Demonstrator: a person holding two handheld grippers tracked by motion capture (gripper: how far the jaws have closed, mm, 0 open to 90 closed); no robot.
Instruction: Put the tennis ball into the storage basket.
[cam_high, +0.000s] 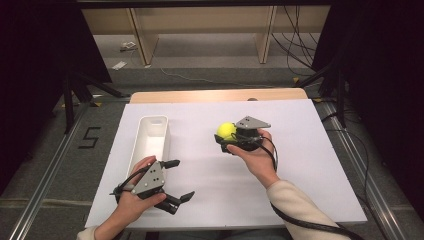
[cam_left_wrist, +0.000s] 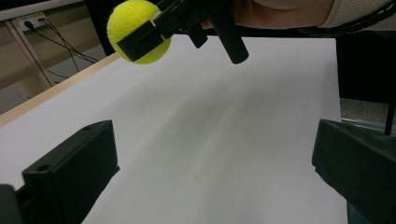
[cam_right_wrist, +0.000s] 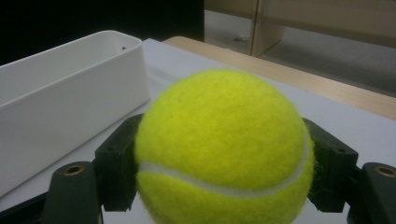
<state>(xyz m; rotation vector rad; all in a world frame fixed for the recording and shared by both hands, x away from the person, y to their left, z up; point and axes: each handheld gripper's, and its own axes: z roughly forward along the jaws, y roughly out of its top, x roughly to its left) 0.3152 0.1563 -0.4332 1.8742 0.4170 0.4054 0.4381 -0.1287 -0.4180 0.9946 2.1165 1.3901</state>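
Ball (cam_right_wrist: 223, 149) is clamped in the right gripper (cam_high: 231, 138), probably lifted just off the table (cam_high: 300, 165), right of the bin (cam_high: 149, 142). Left gripper (cam_high: 176, 181) gapes wide, empty. Pickup done; binning remains.

Tennis ball (cam_right_wrist: 223, 149): underside cut by bottom edge in right gripper view. White bin (cam_right_wrist: 70, 98): left end cut off there.

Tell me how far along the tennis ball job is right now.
Done: the right gripper is shut on the tennis ball and has it off the table. In hand: the ball is held beside the white bin, not yet over it. Left: carry it across and release, probably. The left gripper is open.
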